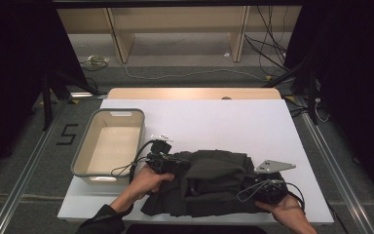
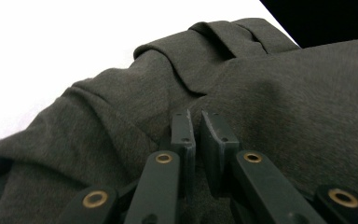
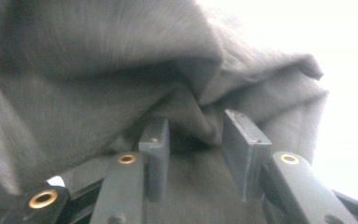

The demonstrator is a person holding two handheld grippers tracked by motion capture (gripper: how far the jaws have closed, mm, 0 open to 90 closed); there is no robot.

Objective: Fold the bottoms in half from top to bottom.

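I'm working a dark grey garment [image 1: 209, 183] that lies bunched at the near edge of the white table [image 1: 233, 122], between my two hands, with the near part of it reaching the table's front edge. My left gripper [image 2: 197, 122] sits at the cloth's left end; in the left gripper view its jaws stand almost pressed together with only a thin slit between them, and I cannot tell whether a layer of fabric is nipped in that slit or whether the tips just rest on the cloth. My right gripper [image 3: 196, 133] is at the cloth's right end, jaws spread apart with a ridge of the fabric bulging into the gap, so it is around a fold but not clamped on it yet as far as I can see. Progress, my read: folding or gathering is partway. The cloth is already doubled over itself in thick layers, with a raised hump in the middle and a flatter stack along the front, but the edges are uneven and the heap is not squared off. The grey bin [image 1: 84, 155] at the left of the table stands just beside my left hand and has nothing in it, so if the garment is meant to go there, that move is not yet done. Writing: a dark mark shaped like the digit 5 [image 1: 66, 134] on the floor left of the table is all I can read; no brand or label shows on the cloth, bin or grippers.
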